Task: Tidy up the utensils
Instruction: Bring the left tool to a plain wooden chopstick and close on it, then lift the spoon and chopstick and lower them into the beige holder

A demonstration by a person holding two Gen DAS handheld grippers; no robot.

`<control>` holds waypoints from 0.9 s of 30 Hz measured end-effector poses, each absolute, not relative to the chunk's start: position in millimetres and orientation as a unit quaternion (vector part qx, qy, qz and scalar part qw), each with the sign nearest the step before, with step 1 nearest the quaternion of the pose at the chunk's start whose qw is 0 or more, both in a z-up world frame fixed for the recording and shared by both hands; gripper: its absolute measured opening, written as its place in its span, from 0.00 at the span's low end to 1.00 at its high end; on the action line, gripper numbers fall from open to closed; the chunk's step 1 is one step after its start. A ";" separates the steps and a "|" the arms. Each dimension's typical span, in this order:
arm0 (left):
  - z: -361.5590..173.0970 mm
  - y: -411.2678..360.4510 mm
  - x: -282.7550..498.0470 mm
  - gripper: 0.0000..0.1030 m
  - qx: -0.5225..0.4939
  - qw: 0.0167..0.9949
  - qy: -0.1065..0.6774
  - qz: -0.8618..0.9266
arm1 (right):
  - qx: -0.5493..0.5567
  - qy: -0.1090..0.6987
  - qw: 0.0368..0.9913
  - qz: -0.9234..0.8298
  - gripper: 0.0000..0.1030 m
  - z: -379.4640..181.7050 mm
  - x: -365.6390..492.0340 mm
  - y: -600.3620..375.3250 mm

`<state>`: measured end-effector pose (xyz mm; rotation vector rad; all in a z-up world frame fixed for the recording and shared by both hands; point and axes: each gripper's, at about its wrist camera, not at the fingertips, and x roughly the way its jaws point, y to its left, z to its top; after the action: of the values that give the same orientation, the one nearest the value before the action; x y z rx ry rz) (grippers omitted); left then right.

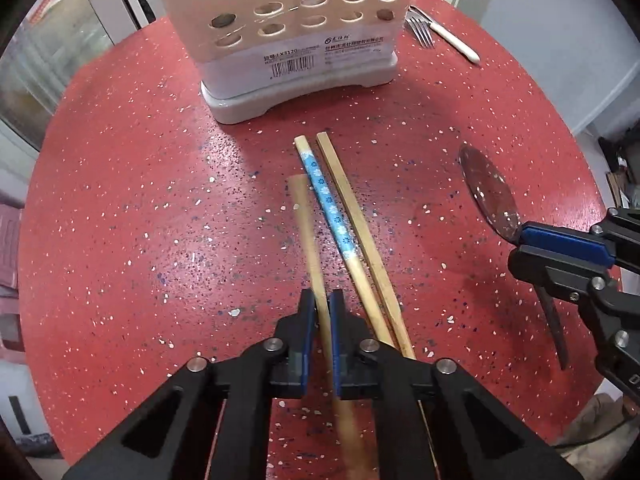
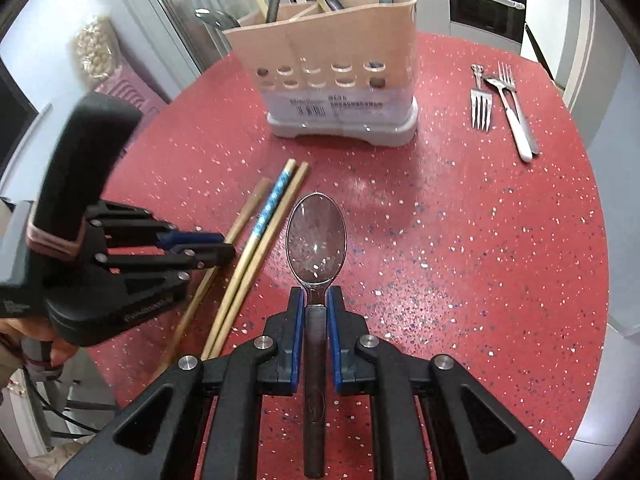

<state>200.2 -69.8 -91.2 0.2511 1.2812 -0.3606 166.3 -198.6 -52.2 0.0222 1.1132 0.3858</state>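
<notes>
Spanning both views, the round red speckled table carries every item. Standing at its far side is the utensil holder, a beige perforated caddy on a grey base, with spoons and a chopstick upright in its compartments.

The left claw is clamped on a plain wooden chopstick, which runs between the blue pads and points toward the holder; its image is blurred. The right claw is clamped on the dark handle of a metal spoon, with the bowl projecting forward beyond the pads, face up, above the table surface.

Just right of the gripped chopstick, two further chopsticks lie flat on the table, touching each other along their length: a blue flower-patterned chopstick and a second plain chopstick. Both point toward the holder.

Well apart from these, near the right rim of the table, lies a group of cutlery: a steel fork, a white-handled fork, and another metal piece alongside whose type cannot be determined.
</notes>
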 end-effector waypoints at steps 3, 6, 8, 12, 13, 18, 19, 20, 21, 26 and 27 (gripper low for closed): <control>-89.3 -64.2 193.3 0.29 0.082 0.800 0.573 -0.159 | 0.014 0.512 0.838 0.187 0.12 -46.1 164.1 -200.7; -82.6 -54.1 182.3 0.29 0.044 0.827 0.539 -0.153 | 0.018 0.499 0.845 0.191 0.12 -40.1 165.0 -204.8; -75.7 -48.9 175.0 0.29 0.021 0.844 0.514 -0.150 | 0.022 0.489 0.850 0.192 0.12 -35.4 165.2 -205.9; -56.9 -37.7 167.6 0.29 -0.022 0.873 0.465 -0.144 | 0.033 0.464 0.863 0.197 0.12 -20.4 163.3 -211.2; -51.4 -35.9 166.5 0.29 -0.031 0.879 0.454 -0.142 | 0.035 0.456 0.867 0.198 0.12 -15.5 163.5 -212.2; -16.1 -22.2 163.4 0.29 -0.066 0.899 0.410 -0.142 | 0.049 0.413 0.887 0.202 0.12 11.8 167.3 -219.1; -5.3 -20.7 165.4 0.29 -0.072 0.905 0.396 -0.142 | 0.052 0.407 0.890 0.201 0.12 15.7 169.5 -221.3; 3.4 -18.6 166.9 0.29 -0.074 0.909 0.385 -0.141 | 0.056 0.398 0.893 0.200 0.12 21.5 171.4 -223.5; 11.9 -18.5 169.3 0.29 -0.076 0.914 0.373 -0.142 | 0.060 0.390 0.897 0.201 0.12 27.4 173.1 -225.0; 50.9 -15.5 186.1 0.29 -0.089 0.928 0.330 -0.150 | 0.070 0.365 0.908 0.196 0.12 50.1 189.7 -230.1; 57.3 -16.4 189.9 0.29 -0.091 0.929 0.324 -0.152 | 0.073 0.361 0.909 0.196 0.12 54.0 194.7 -231.0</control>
<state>189.9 -16.4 57.3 -0.1870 0.6641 -0.3119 194.7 -231.0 54.0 0.1500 0.7453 0.4037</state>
